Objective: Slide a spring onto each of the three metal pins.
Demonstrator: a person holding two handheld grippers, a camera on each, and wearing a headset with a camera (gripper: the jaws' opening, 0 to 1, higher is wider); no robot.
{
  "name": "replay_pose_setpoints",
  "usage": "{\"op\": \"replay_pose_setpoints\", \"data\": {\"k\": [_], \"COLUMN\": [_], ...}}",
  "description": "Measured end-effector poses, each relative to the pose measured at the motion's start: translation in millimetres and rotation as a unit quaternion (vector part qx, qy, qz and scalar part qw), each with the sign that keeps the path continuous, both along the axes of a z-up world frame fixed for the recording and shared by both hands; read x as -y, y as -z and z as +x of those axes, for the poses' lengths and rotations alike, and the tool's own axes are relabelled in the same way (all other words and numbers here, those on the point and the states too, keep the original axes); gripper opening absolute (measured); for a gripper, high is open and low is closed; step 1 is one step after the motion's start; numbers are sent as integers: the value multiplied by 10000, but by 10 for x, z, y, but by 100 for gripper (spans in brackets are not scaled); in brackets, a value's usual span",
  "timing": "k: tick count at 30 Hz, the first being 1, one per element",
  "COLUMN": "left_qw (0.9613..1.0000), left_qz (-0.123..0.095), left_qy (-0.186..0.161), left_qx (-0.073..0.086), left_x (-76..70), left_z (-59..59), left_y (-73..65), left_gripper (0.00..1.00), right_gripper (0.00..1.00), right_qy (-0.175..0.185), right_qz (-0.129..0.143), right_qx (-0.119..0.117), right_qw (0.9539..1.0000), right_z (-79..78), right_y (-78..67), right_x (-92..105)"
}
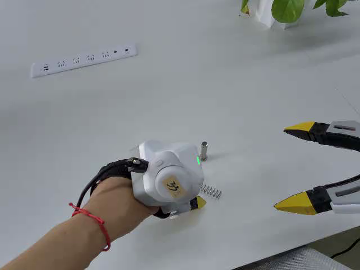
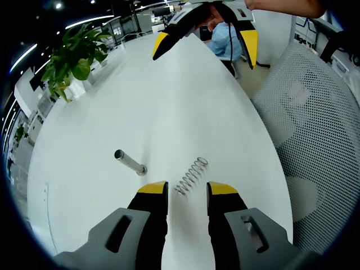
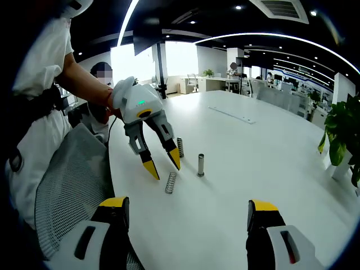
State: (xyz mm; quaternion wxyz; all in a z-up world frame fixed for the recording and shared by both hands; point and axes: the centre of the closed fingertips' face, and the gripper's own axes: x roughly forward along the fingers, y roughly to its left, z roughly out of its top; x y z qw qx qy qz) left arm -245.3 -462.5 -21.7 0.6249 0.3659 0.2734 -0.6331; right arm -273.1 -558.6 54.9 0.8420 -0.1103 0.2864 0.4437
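Head view looks steeply down at the table [image 1: 225,101] from close up, plant [image 1: 288,8] at 1 o'clock. Left gripper view sits low, right up against the spring [image 2: 191,175], facing the right gripper [image 2: 203,59] at 12. Right gripper view faces back from farther off. All three share spring and pin [image 1: 204,151].

Right gripper [image 1: 279,168] body cut by right edge; plant [image 1: 287,8] cropped at top.

A white table [image 1: 169,95] carries a power strip [image 1: 83,60] and, at one edge, a potted plant [image 1: 288,8]. A grey mesh chair [image 2: 320,107] stands beside it. Ceiling light strips [image 3: 129,19] and bright windows [image 3: 179,59] light the office.
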Motion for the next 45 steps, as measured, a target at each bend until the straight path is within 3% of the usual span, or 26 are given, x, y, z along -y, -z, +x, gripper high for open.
{"op": "replay_pose_setpoints", "data": {"k": [3, 9, 16, 33, 35, 40, 45], "left_qw": [9998, 9994, 9990, 9975, 9959, 9943, 9938], "left_qz": [163, 346, 302, 528, 565, 530, 494], "left_qy": [-86, -54, -215, -416, -598, -764, -799], "left_qx": [-81, -75, -231, -240, -374, -530, -596], "left_x": [-20, -55, -44, -83, -101, -103, -108], "left_z": [15, -11, -71, -109, -123, -155, -187], "left_y": [75, 159, 175, 183, 186, 184, 173], "left_gripper": [21, 18, 10, 9, 9, 9, 9], "right_gripper": [85, 84, 83, 82, 82, 81, 80], "right_qy": [57, 144, 223, 239, 235, 231, 183], "right_qz": [38, 89, 111, 167, 155, 182, 202], "right_qx": [3, 23, 58, 47, 33, 0, -30], "right_qw": [10000, 9999, 9997, 9996, 9996, 9996, 9996], "right_z": [-7, -20, -21, -61, -77, -109, -130], "right_y": [9, 18, 18, 41, 55, 68, 77], "right_x": [16, 44, 90, 71, 60, 28, -26]}}
